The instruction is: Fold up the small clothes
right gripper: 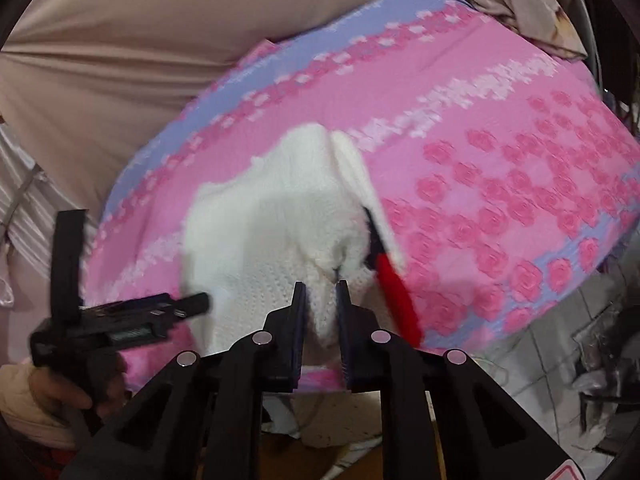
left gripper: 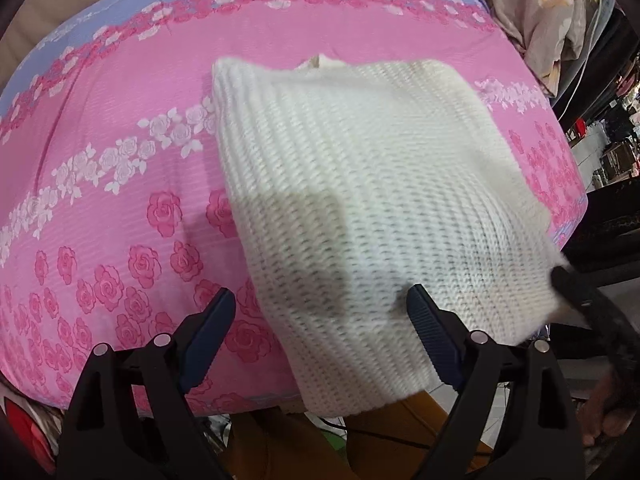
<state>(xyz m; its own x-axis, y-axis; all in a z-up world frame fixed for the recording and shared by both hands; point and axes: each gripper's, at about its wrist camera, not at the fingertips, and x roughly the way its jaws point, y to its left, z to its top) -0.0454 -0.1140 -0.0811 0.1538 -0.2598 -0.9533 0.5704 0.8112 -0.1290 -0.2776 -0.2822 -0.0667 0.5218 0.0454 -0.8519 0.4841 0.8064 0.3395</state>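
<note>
White knitwear, a small sweater point(left gripper: 360, 200), lies spread on the pink rose-print bedspread point(left gripper: 120, 160) as you work the fold. Your right tool point(right gripper: 320, 292) pinches a bunched edge at the garment's 6 o'clock, probably to carry it over. Your left tool point(left gripper: 324, 308) hovers wide open, gripping nothing, over the sweater's edge. Crumpled bedding point(left gripper: 540, 20) crowds 1 o'clock.

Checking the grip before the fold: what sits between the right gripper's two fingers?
A bunched edge of the white knit garment, pinched in the right gripper; the right wrist view shows it.
</note>
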